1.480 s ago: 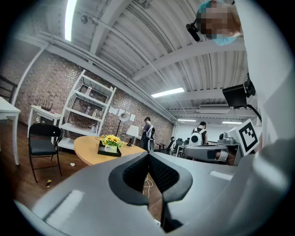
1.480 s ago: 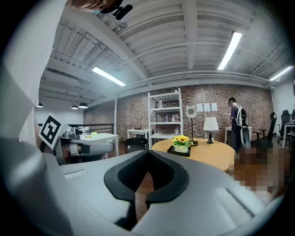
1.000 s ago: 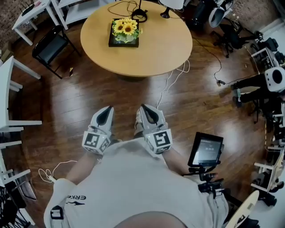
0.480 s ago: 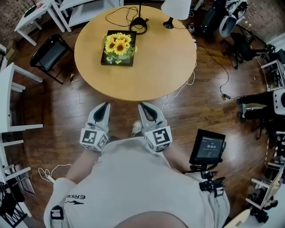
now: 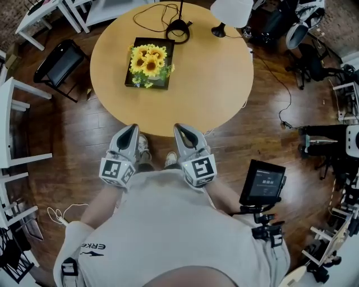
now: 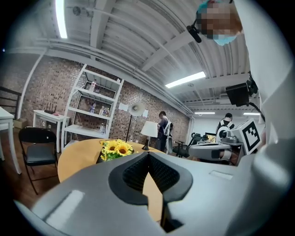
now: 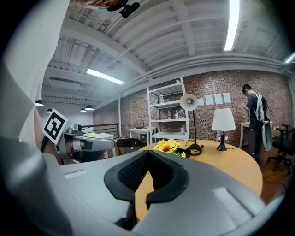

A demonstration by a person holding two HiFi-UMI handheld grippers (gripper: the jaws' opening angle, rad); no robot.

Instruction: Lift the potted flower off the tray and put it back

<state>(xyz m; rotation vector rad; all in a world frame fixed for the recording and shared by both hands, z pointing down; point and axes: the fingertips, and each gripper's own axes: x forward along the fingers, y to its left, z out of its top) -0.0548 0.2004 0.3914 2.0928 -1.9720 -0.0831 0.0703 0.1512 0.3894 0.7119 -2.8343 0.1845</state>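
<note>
Left gripper (image 5: 131,129): jaws clenched together, nothing between them, at the tabletop's near edge.
Right gripper (image 5: 180,128): likewise closed and empty, beside the left.
Potted flower (image 5: 148,58): yellow sunflowers, green leaves; stands in the black tray (image 5: 130,82), seemingly upright, well apart from both grippers.
Tabletop (image 5: 207,73): round, bare wood between grippers and tray; lamp (image 5: 231,10) at far edge.

Lab-like studio: brick wall (image 6: 46,87), metal shelving (image 6: 94,110), tablet rig (image 5: 262,184), wood floor (image 5: 73,151).
</note>
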